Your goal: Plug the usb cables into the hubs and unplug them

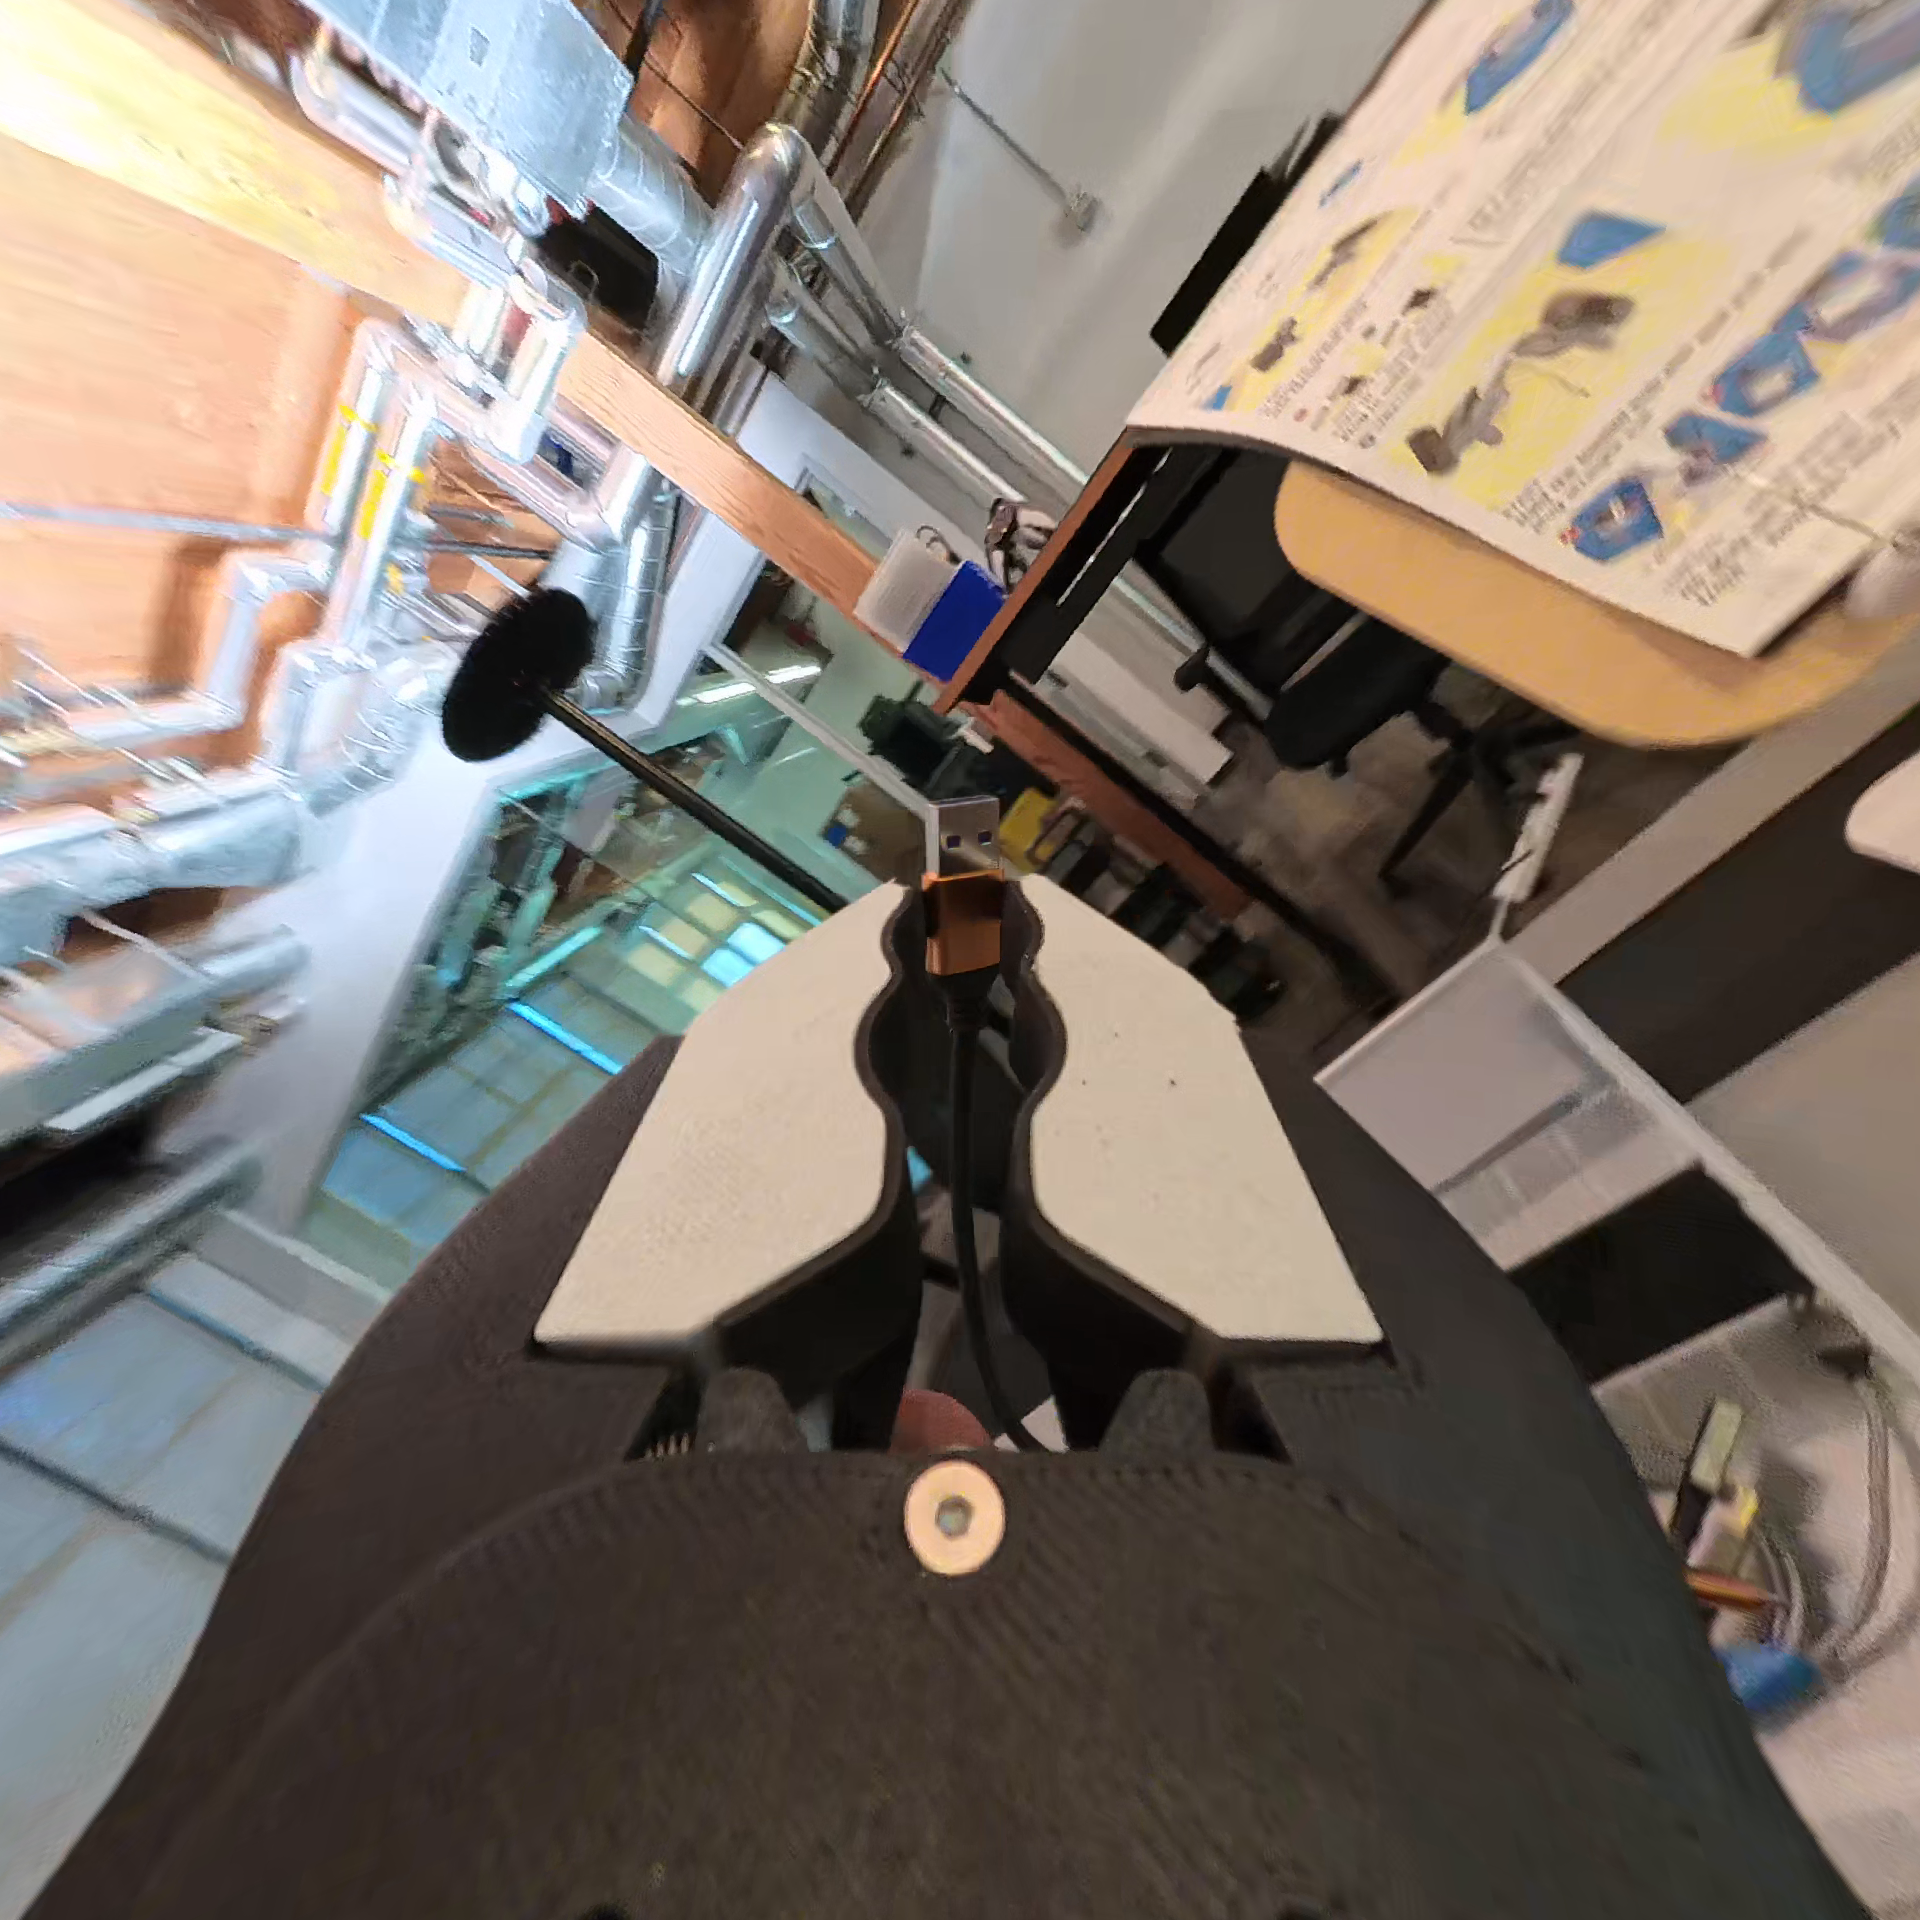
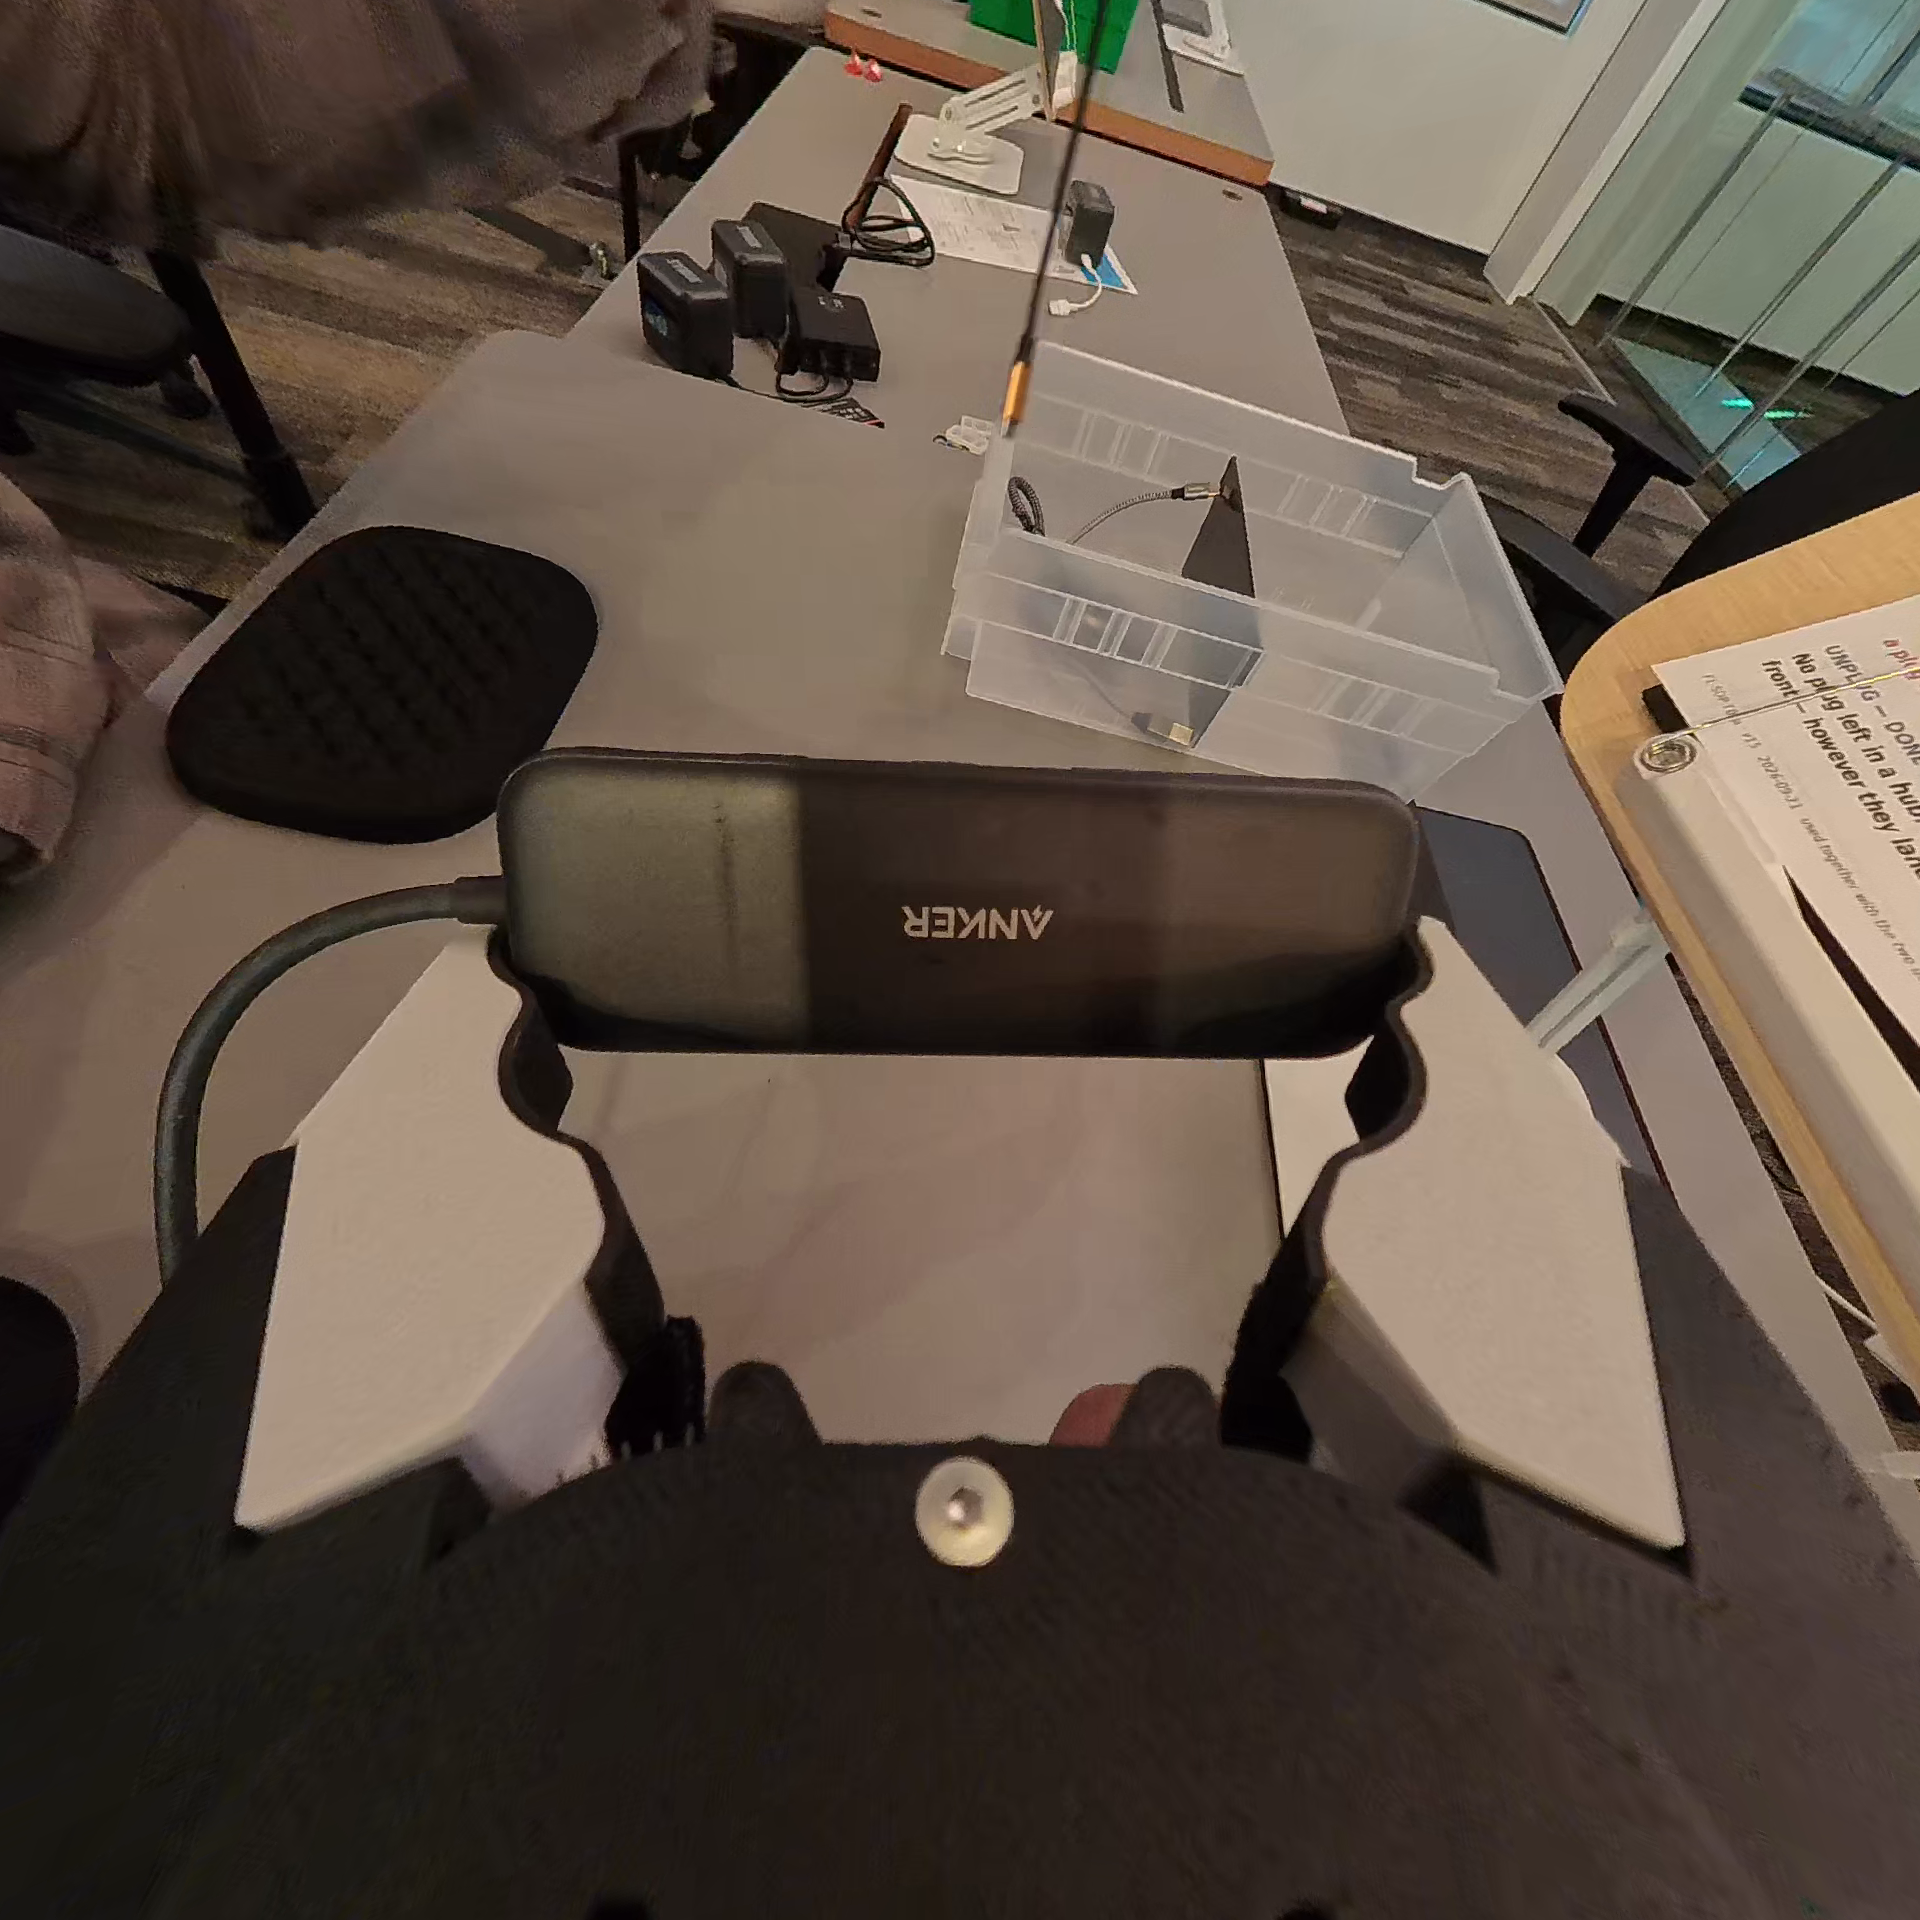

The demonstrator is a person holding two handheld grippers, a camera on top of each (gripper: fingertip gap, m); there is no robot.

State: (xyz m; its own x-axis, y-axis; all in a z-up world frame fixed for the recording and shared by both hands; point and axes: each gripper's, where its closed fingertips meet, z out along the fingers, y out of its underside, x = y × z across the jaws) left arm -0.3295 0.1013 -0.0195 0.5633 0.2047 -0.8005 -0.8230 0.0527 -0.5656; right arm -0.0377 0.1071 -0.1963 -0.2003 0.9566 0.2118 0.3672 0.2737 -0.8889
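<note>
My left gripper (image 1: 964,920) is shut on a USB cable plug (image 1: 963,883) with a copper-coloured shell. Its silver metal tip sticks out past the fingertips, and its black cord runs back between the fingers. The left gripper is held up in the air, tilted toward the ceiling. My right gripper (image 2: 956,987) is shut on a dark grey USB hub (image 2: 956,904), held crosswise by its two ends above the grey table (image 2: 727,561). The hub's grey cord curls off to the left. A black cable with a copper end (image 2: 1016,395) hangs down above the clear bin.
A clear plastic bin (image 2: 1351,634) with a black divider and cables stands beyond the hub. A black padded mat (image 2: 384,675) lies left. Black chargers and hubs (image 2: 758,301) sit farther back. A wooden table with printed sheets (image 2: 1787,790) is at right, also in the left wrist view (image 1: 1621,312). One gripper's finger ends stand about 35 cm off the other's.
</note>
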